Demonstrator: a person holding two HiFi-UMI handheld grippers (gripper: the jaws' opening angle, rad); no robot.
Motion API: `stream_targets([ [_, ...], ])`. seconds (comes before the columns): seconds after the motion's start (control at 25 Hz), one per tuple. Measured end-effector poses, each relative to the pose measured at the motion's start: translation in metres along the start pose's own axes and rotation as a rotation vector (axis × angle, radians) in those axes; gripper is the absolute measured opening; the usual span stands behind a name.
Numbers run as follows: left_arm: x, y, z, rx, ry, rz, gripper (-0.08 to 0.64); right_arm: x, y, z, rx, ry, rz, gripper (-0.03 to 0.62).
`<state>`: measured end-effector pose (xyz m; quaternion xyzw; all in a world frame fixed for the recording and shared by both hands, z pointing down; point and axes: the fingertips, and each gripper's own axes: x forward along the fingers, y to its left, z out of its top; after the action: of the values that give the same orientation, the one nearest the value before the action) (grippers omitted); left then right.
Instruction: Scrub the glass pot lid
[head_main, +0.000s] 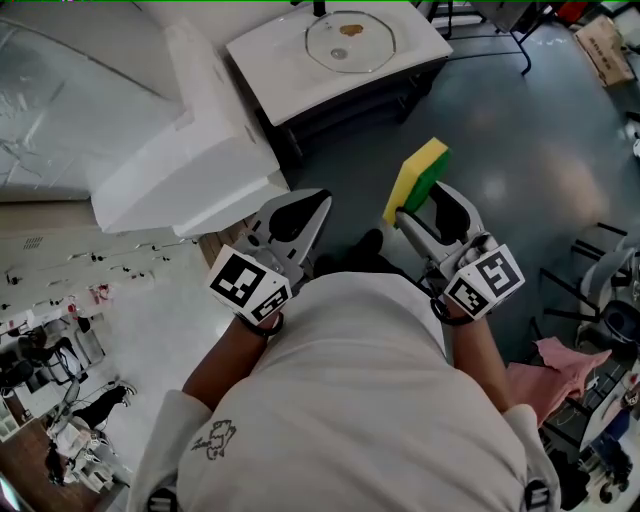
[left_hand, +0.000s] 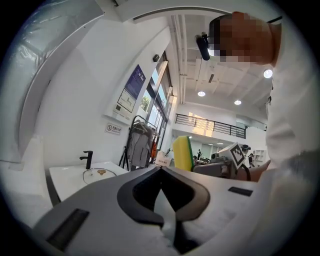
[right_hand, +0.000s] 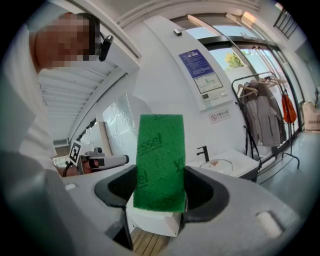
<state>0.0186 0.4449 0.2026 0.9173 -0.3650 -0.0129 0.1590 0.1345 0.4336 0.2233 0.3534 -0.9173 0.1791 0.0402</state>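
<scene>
Right gripper (head_main: 420, 200) clamped on yellow-green sponge (head_main: 418, 178), which stands upright between the jaws, green scouring face towards its camera. Left gripper (head_main: 318, 205) closed, nothing in it, held level just left of the right one, both close in front of the person's body. Glass pot lid (head_main: 349, 42) lies flat on white sink counter (head_main: 270, 50), far side of the scene, well apart from both grippers; brownish smear on the glass near its middle. Black faucet (left_hand: 88, 158) at the counter's back edge.

Step, as judged: approach, scrubbing not started, no contact with the lid. Next move calls for closing the gap to the counter, lowering the sponge so the green side meets the smear, and probably the left gripper steadying the lid so it doesn't slide.
</scene>
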Motion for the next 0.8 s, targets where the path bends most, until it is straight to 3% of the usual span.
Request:
stream_targets([
  [0.36,0.09,0.009,0.015,0.021,-0.012,0.03,-0.002,-0.011,-0.101,0.031,0.015,-0.007,-0.028,0.293],
  [0.8,0.156,0.016,0.013,0.038,0.036,-0.013,-0.002,-0.001,-0.163,0.044,0.042,-0.002,-0.052,0.293],
])
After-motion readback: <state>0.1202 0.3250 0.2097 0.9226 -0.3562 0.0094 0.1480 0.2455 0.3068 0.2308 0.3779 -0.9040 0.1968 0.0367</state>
